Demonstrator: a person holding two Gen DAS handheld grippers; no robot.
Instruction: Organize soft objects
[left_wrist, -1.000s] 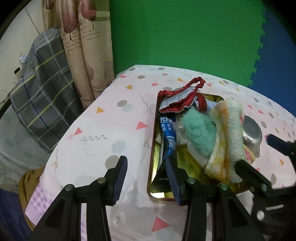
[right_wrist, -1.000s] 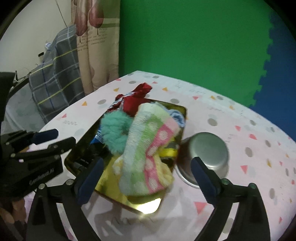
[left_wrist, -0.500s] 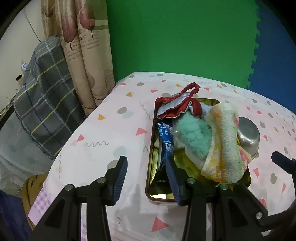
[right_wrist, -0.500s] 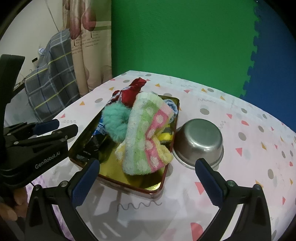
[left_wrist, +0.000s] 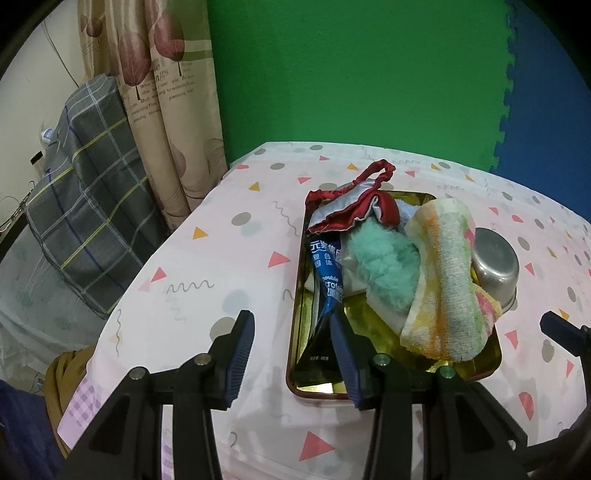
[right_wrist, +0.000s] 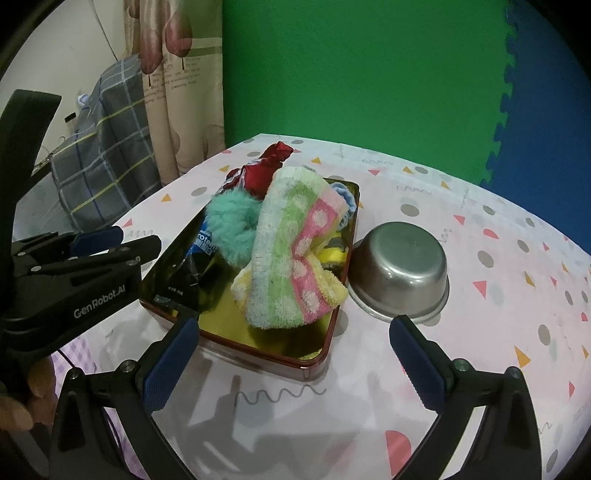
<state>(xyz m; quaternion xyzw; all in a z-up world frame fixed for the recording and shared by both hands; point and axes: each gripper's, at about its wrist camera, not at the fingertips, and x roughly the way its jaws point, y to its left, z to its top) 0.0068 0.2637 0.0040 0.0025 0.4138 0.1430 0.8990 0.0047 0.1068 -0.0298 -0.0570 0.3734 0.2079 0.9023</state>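
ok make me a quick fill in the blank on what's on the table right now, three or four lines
1. The striped towel lies in the gold ____.
2. The steel bowl stands ____ on the tablecloth, beside the tray.
3. The fluffy ball next to the towel is ____ in colour.
4. The right tool holds ____ between its fingers.

Missing words: tray; upside down; teal; nothing
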